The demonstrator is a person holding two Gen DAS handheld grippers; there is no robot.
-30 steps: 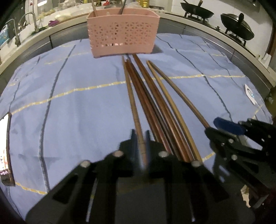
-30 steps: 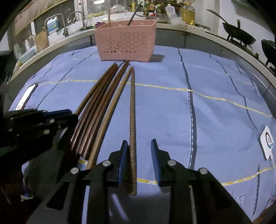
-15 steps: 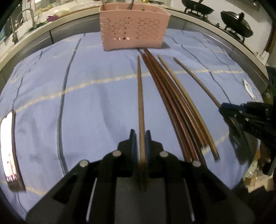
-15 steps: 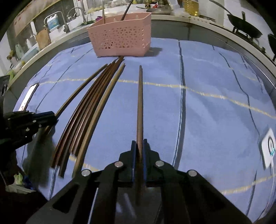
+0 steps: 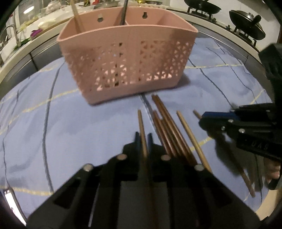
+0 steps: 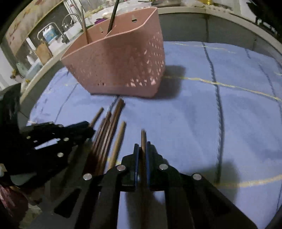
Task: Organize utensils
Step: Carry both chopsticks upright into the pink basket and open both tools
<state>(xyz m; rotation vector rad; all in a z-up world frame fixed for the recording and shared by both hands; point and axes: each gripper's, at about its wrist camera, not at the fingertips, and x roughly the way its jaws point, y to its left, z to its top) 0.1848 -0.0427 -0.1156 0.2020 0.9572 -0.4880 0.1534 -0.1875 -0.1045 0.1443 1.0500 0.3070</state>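
Left tongs (image 5: pixel 143 136) and right tongs (image 6: pixel 141 147) each clench one chopstick; no writing is legible.

A table draped in a blue cloth (image 5: pixel 74 126) with yellow and dark stripes carries a pink perforated basket (image 5: pixel 126 58) at 12 o'clock, with loose wooden chopsticks (image 5: pixel 169 130) lying just below it.

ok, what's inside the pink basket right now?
The pink basket has two compartments. The left one holds a light wooden stick and a dark utensil handle standing against the divider. The right compartment shows nothing above its rim; its floor is hidden by the front wall.
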